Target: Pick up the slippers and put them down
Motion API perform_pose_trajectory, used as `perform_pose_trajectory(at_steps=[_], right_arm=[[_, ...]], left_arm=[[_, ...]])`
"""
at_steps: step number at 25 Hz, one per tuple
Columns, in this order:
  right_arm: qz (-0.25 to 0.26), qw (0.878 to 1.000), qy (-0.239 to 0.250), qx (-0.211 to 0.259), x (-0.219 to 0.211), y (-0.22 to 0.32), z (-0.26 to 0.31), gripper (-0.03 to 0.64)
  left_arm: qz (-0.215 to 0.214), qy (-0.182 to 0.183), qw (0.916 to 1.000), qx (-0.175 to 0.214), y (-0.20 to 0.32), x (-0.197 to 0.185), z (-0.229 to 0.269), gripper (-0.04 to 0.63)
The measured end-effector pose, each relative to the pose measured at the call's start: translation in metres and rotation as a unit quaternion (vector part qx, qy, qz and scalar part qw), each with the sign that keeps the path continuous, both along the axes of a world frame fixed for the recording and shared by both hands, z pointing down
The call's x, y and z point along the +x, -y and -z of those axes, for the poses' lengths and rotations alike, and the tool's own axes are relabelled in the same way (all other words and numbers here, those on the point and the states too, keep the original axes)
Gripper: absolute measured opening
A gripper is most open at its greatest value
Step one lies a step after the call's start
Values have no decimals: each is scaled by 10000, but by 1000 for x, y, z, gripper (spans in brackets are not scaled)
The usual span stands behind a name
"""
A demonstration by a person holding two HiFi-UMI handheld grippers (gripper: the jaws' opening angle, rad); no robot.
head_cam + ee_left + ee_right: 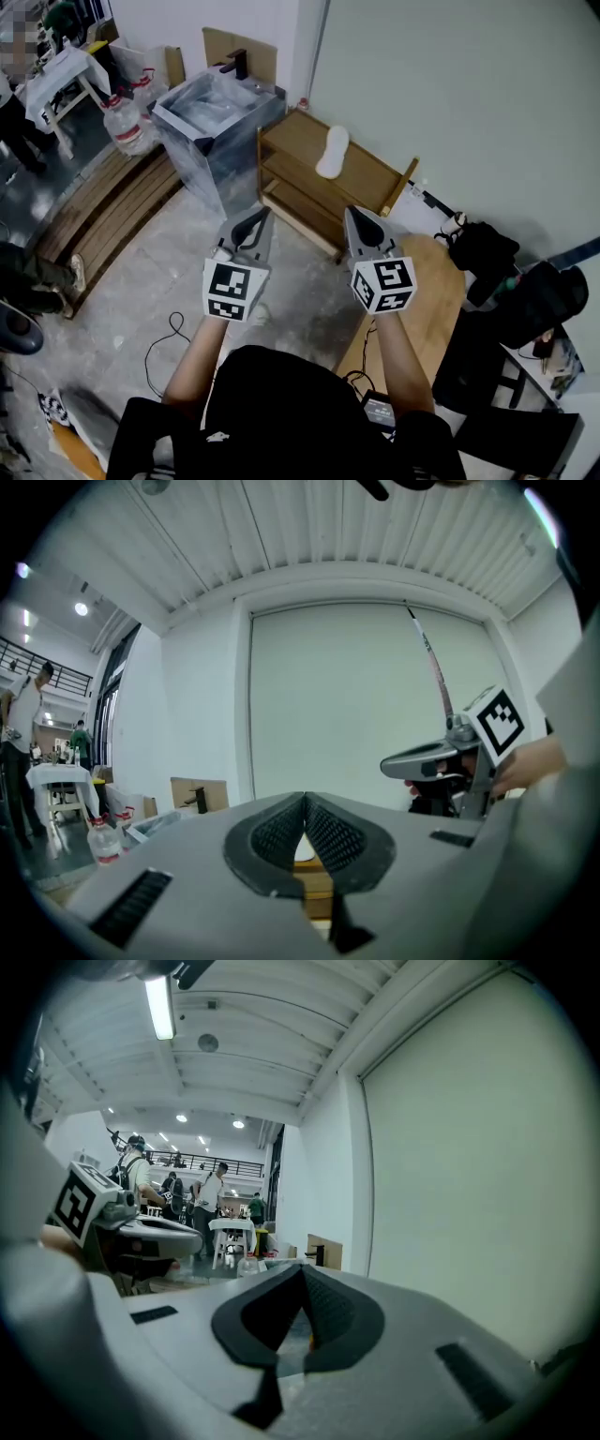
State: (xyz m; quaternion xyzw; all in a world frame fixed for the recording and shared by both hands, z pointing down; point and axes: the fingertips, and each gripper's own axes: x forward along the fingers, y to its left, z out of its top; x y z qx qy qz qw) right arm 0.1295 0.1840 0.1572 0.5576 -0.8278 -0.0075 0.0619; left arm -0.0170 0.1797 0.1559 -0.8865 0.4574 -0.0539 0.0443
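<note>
One white slipper [332, 152] lies on top of a low wooden shelf unit [370, 173] against the pale wall. Both grippers are held out level in front of the person, side by side and well short of the shelf. My left gripper [265, 214] has its jaws closed tip to tip with nothing in them; a sliver of the white slipper [302, 851] shows through the gap below its tips. My right gripper [350, 212] is likewise shut and empty. Each gripper shows in the other's view, the right gripper [389, 761] and the left gripper [192, 1235].
A plastic-wrapped basin cabinet [214, 125] stands left of the shelf, with water bottles [120, 122] and wooden slats [103, 211] beyond. A round wooden table [427, 309] is at the right, beside black bags [525, 291]. A cable [167, 342] runs across the concrete floor. People stand far off.
</note>
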Motion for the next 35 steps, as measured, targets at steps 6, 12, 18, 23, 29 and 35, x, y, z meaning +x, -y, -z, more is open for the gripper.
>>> perform_pose_trajectory(at_steps=[6,12,18,23,29,35], right_arm=[[-60,9999,-65,-74,-7,60,0,-11],[-111,9998,-163,-67,-25,118,8,-11],[-191,9994,-272,20,-43,159,10,-11],[-262,9992,-300,-27,-47,179,1,-11],[-380,9981,-390,-281,-36,197,-23,-11],[-399,9972,-404,-490,-17,227,-43,-11]], left_arm=[[-57,-111,9999,20,60,-9,6,5],[-167,-61,9998,28,116,-24,12,5],[-393,1,9992,83,156,-33,9,5],[-504,4,9987,78,178,-38,3,5],[-627,-15,9980,-108,199,-28,-16,5],[-655,54,9976,-221,228,-10,-31,5]])
